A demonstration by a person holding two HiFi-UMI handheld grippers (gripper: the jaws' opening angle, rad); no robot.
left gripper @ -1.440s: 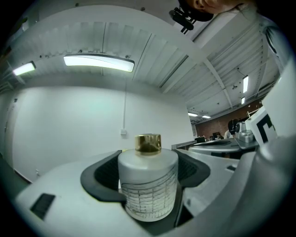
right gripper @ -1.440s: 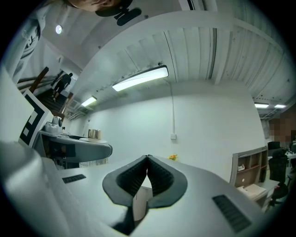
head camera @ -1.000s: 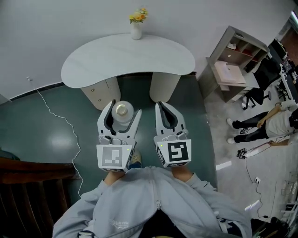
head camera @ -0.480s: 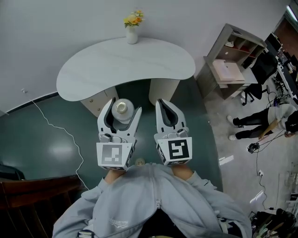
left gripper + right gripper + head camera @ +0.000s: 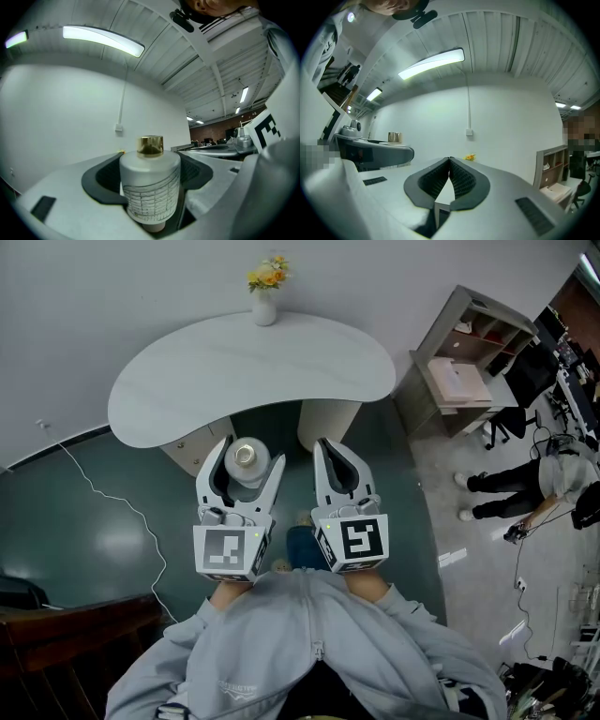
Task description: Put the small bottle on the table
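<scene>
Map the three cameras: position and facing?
Head view: on the person's head, steeply down at the table, left gripper, right gripper, grey sleeves.
Left gripper view: on left gripper, along its jaws clamping the small bottle, toward the wall.
Right gripper view: on right gripper, along its shut, empty jaws, toward the wall.
Shared: small bottle in all three; yellow flowers in head and right gripper views.

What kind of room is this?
Probably an office or workroom. A black swivel office chair stands at the right, a pale wooden open shelf unit sits against the wall, and a curved white table carries a small white vase of yellow flowers.
</scene>
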